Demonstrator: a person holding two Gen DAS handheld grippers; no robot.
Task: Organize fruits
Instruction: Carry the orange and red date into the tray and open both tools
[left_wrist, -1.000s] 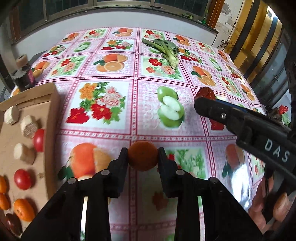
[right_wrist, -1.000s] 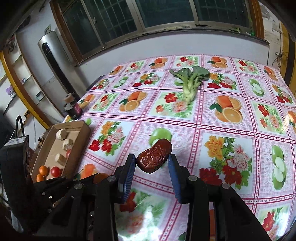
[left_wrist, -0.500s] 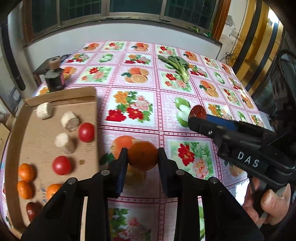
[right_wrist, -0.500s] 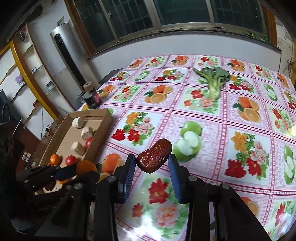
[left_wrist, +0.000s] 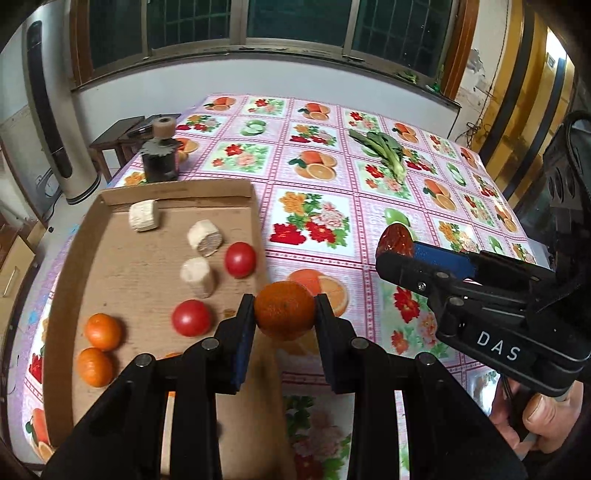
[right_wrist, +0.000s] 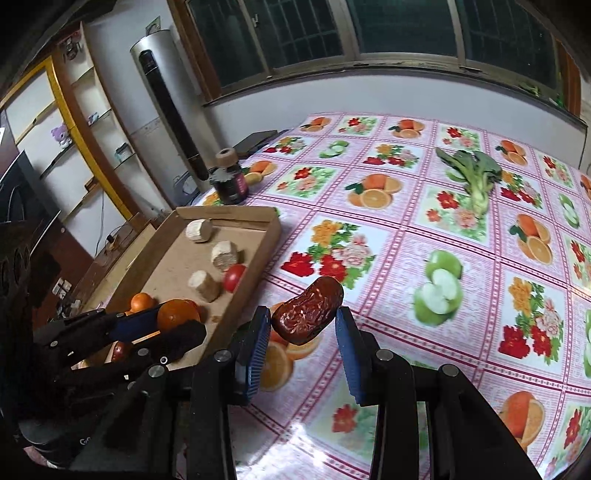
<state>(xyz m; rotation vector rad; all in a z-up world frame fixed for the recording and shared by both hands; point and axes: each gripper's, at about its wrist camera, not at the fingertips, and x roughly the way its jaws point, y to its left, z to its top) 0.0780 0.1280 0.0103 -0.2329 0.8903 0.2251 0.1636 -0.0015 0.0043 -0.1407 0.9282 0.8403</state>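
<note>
Hovering above the table, a mandarin (left_wrist: 284, 310) is clamped in the left gripper (left_wrist: 284, 314) at the right rim of the cardboard tray (left_wrist: 129, 273); the tray floor lies at ten o'clock from the jaws; a red date (right_wrist: 307, 311), long axis tilted, is pinched by the right gripper (right_wrist: 304, 325), farther from the tray.

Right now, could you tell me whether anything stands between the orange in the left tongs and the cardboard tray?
Nothing visible does. The orange hangs at the tray's right wall, with bare cardboard beside the nearest tomato.
</note>
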